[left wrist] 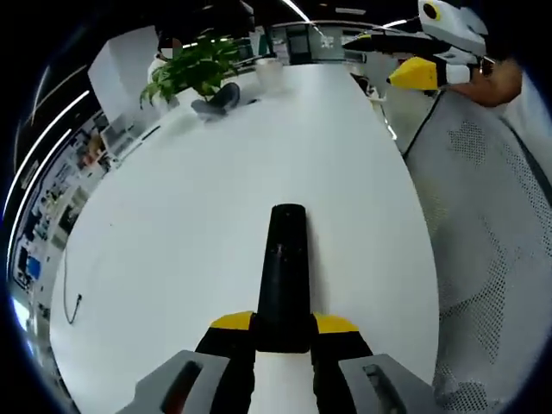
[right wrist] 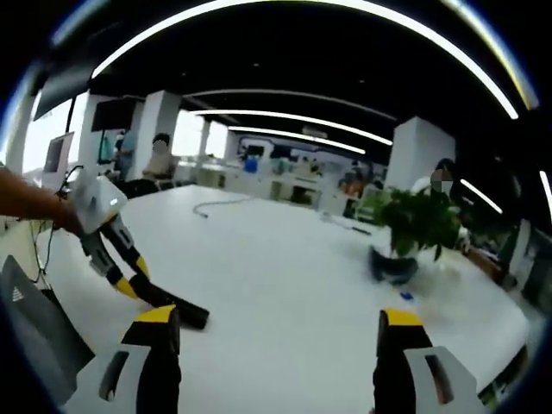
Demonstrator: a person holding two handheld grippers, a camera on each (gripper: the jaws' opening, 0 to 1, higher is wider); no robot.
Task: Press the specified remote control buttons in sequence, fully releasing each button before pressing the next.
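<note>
The black remote control is clamped at its near end between the jaws of the left tongs, pointing forward over the white bench. The right tongs are held wide open with nothing between them, above the bench. A potted plant stands ahead of them, to the right.

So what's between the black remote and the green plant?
Just bare white table between the remote and the potted plant, seen in the left gripper view.
</note>
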